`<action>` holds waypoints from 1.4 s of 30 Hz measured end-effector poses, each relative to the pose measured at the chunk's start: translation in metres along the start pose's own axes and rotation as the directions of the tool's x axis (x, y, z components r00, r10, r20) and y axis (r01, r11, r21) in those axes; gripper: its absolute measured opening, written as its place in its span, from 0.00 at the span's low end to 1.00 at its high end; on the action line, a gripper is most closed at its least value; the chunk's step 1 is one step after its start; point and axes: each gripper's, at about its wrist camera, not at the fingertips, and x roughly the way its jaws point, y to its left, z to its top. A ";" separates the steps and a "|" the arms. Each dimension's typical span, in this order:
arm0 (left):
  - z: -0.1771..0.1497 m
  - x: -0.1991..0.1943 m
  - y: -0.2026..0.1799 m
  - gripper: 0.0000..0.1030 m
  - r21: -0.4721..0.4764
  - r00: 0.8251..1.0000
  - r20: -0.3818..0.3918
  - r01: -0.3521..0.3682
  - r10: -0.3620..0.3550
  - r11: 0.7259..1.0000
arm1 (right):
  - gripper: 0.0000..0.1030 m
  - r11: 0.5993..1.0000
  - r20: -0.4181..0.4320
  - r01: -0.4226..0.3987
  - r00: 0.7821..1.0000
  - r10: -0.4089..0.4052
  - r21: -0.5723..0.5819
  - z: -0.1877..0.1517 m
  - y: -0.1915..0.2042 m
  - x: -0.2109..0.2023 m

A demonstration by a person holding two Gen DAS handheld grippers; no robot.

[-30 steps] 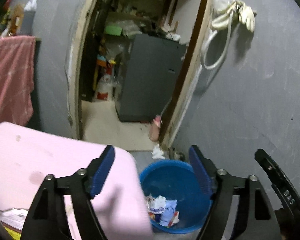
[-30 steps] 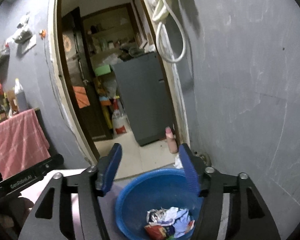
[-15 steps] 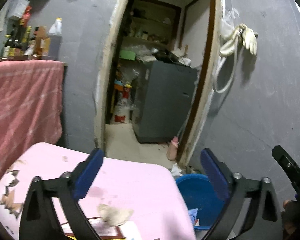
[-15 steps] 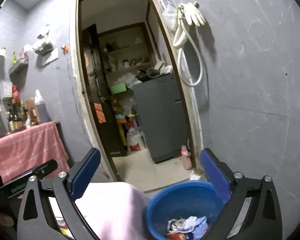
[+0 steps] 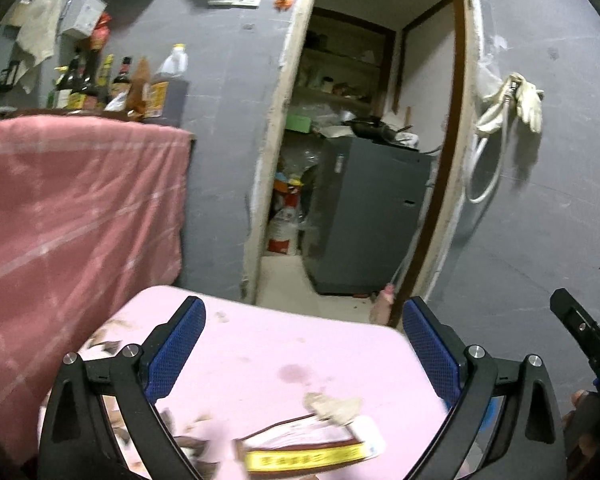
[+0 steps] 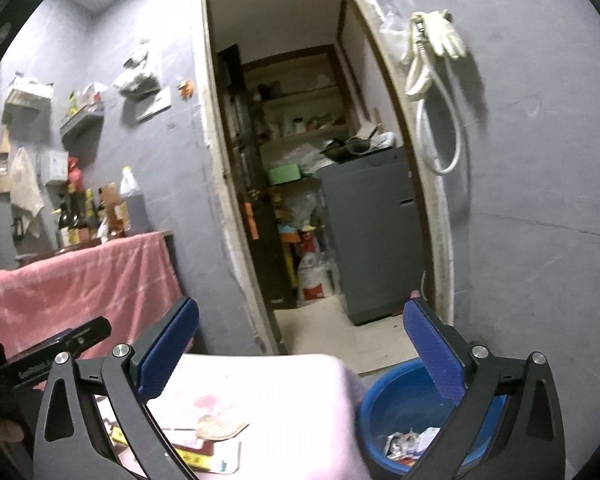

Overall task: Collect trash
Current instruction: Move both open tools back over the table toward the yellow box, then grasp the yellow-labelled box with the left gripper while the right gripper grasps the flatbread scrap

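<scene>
Basin (image 6: 384, 408) holds crumpled wrappers (image 6: 410, 442), beside table (image 6: 300, 400).

Grey plastered walls (image 6: 540, 200) frame an open doorway (image 6: 300, 160) into a cluttered storeroom with shelves (image 6: 300, 120), a grey cabinet (image 6: 376, 236) and pale floor tiles (image 6: 340, 332). A hose and glove (image 6: 436, 52) hang beside it; a pink cloth (image 5: 68, 216) drapes at left beneath bottles (image 5: 112, 84)
</scene>
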 end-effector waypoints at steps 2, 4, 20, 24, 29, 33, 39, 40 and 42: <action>-0.005 -0.003 0.013 0.93 -0.007 1.000 -0.013 -0.016 0.016 1.000 | 1.00 1.000 -0.020 -0.015 1.000 0.014 -0.011 -0.005 0.008 0.005; -0.009 -0.005 0.024 0.93 -0.016 0.999 -0.028 -0.027 0.027 0.999 | 1.00 0.999 -0.040 -0.025 0.999 0.024 -0.020 -0.010 0.014 0.008; -0.064 -0.014 0.050 0.93 -0.048 0.979 -0.203 -0.046 0.035 0.998 | 1.00 0.995 -0.224 -0.061 0.974 0.041 -0.082 -0.050 0.033 0.029; -0.071 -0.011 0.043 0.93 -0.011 0.973 -0.230 -0.020 0.016 1.000 | 1.00 0.996 -0.253 -0.045 0.967 0.023 -0.080 -0.054 0.027 0.032; -0.076 -0.006 0.035 0.93 0.010 0.965 -0.261 0.020 -0.017 1.000 | 1.00 0.997 -0.283 -0.033 0.959 0.010 -0.074 -0.057 0.020 0.036; -0.079 -0.002 0.034 0.93 -0.028 0.960 -0.277 0.039 -0.045 0.999 | 1.00 0.997 -0.292 -0.025 0.956 0.004 -0.069 -0.060 0.015 0.037; -0.079 0.006 0.028 0.89 -0.068 0.956 -0.289 0.032 -0.050 0.997 | 1.00 0.998 -0.299 -0.014 0.954 -0.006 -0.062 -0.060 0.011 0.039; -0.079 0.008 0.026 0.89 -0.064 0.955 -0.293 0.027 -0.045 0.998 | 1.00 0.998 -0.299 -0.012 0.954 -0.007 -0.060 -0.060 0.010 0.038; -0.079 0.013 0.023 0.86 -0.057 0.953 -0.302 0.024 -0.040 0.998 | 1.00 0.999 -0.297 -0.009 0.955 -0.008 -0.053 -0.060 0.009 0.038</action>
